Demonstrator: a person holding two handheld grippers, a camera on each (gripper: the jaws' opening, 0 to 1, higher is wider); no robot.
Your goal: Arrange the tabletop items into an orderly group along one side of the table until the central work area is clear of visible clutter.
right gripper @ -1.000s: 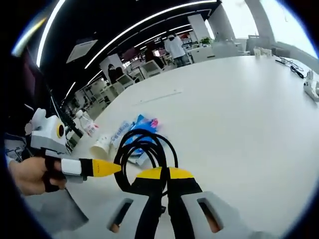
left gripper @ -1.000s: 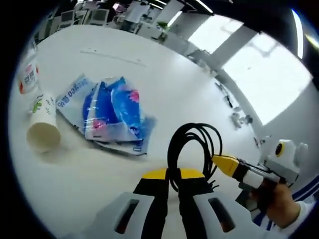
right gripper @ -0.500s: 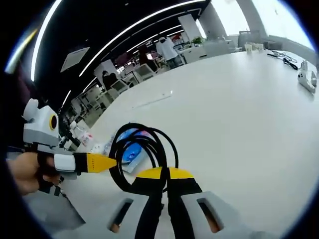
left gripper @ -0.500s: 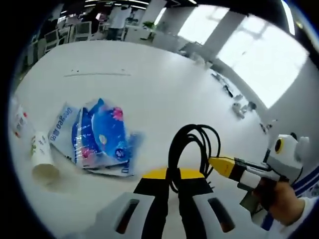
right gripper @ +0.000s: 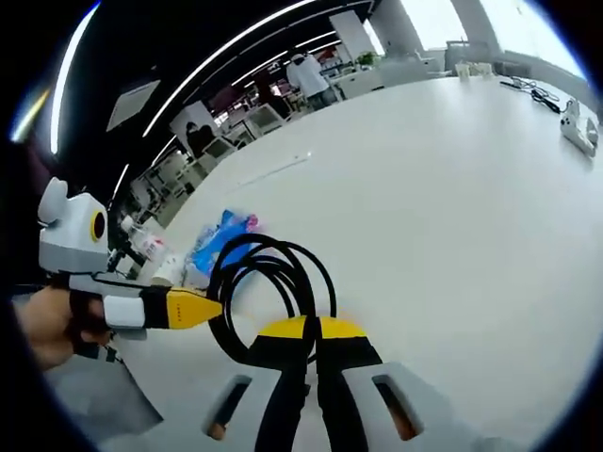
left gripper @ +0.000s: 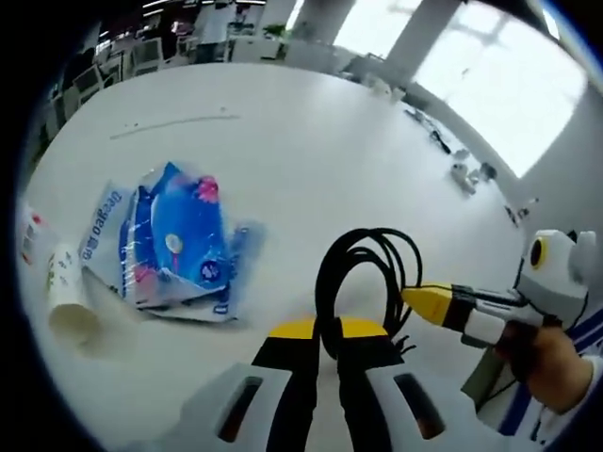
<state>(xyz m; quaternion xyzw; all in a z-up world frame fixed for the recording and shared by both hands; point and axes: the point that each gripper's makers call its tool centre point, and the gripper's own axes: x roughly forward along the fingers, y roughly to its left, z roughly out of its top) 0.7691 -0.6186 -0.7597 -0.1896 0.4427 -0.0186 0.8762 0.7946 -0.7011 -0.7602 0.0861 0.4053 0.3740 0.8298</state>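
Two grippers, left (left gripper: 323,350) and right (right gripper: 312,347), both pinch one coiled cable (left gripper: 363,282); packets (left gripper: 179,240) and cup (left gripper: 64,297) already lie grouped aside; cable remains.

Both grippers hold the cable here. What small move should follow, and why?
Probably carry the cable toward the packets and cup. Both the left gripper and right gripper are shut on its coil, held above bare table apart from that group.

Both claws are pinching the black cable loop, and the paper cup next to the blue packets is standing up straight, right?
Not quite. The white paper cup lies on its side, as the left gripper view shows. The rest holds: the left claw and right claw both pinch the coiled black cable and the cup sits beside the blue plastic packets.
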